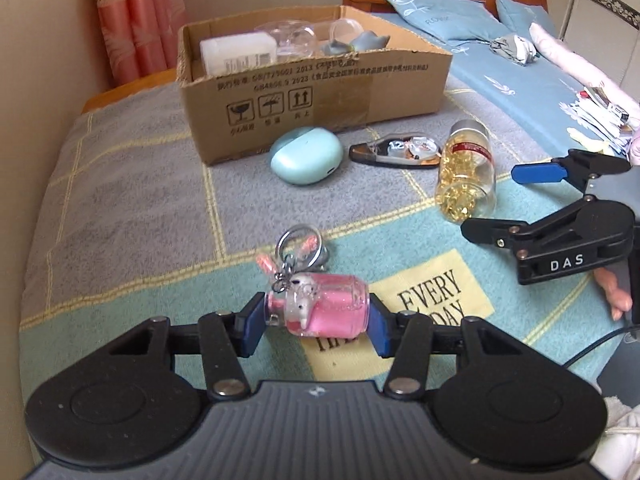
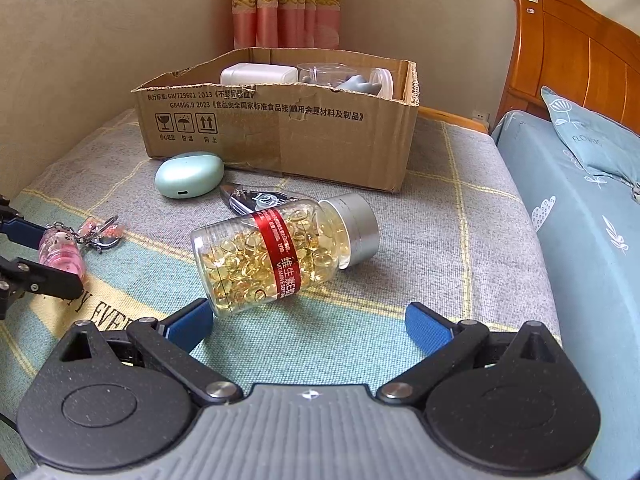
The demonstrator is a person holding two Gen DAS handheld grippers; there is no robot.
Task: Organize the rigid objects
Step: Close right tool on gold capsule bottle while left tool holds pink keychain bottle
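Jaws: left gripper closing on both ends of the pink keychain bottle at 6 o'clock on the blanket, its ring dangling and possibly snagging; right gripper gaping wide, empty, risking rolling the pill bottle at 12 o'clock.

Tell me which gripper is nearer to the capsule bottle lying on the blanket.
Right. The right gripper sits open just short of the capsule bottle, one finger by its base. The left gripper is off to the side, closed around the pink keychain bottle.
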